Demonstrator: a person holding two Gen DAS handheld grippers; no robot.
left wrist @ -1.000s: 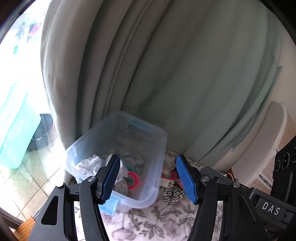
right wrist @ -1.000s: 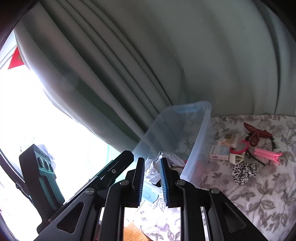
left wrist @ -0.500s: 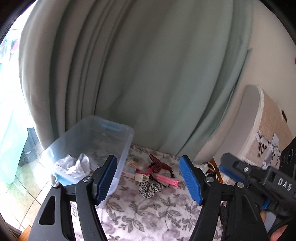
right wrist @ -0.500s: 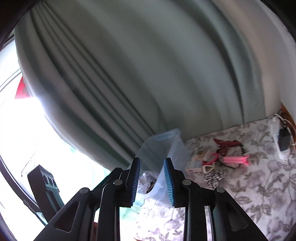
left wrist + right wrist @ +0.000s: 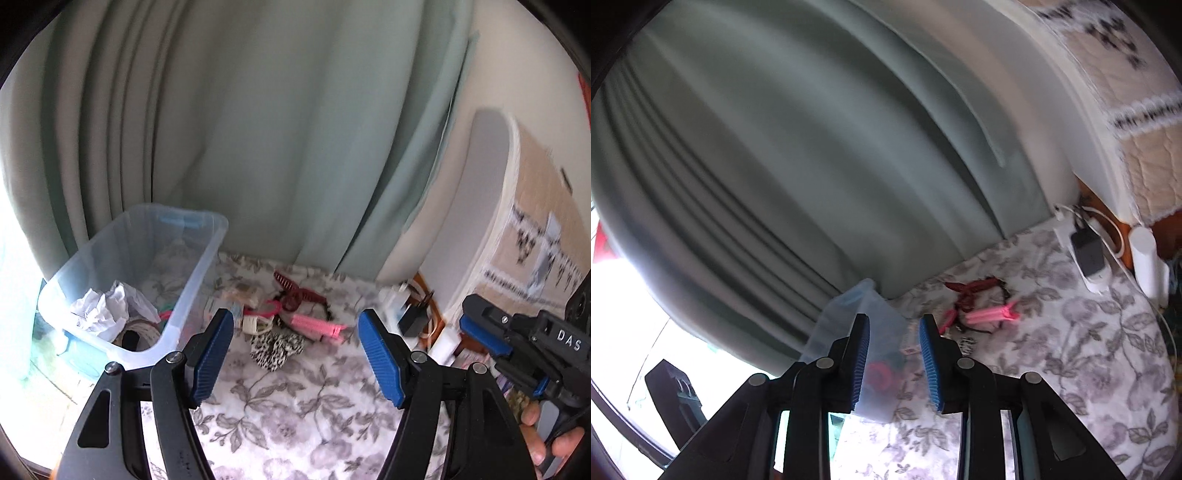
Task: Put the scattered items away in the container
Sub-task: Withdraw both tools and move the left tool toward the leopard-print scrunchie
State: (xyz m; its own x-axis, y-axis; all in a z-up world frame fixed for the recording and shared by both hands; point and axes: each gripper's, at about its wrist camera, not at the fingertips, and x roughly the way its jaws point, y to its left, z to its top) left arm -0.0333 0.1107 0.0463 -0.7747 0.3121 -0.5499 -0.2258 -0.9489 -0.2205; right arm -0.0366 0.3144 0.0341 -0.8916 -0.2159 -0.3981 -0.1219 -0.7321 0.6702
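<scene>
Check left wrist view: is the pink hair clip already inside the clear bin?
No, the pink hair clip lies on the floral cloth to the right of the clear bin, among the other loose accessories.

Frosted see-through plastic bin (image 5: 192, 280), crumpled white paper (image 5: 98, 314) inside; matt floral cloth (image 5: 295, 406) underneath; soft green curtain (image 5: 258, 129) behind.

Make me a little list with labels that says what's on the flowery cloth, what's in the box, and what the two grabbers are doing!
container: clear plastic bin, at the cloth's left edge
in bin: crumpled white paper, tape roll
on cloth: pink clip, dark red claw clip, spotted scrunchie, all beside the bin
left gripper: open, empty, above the floral cloth
right gripper: open, empty
background: green curtain
</scene>
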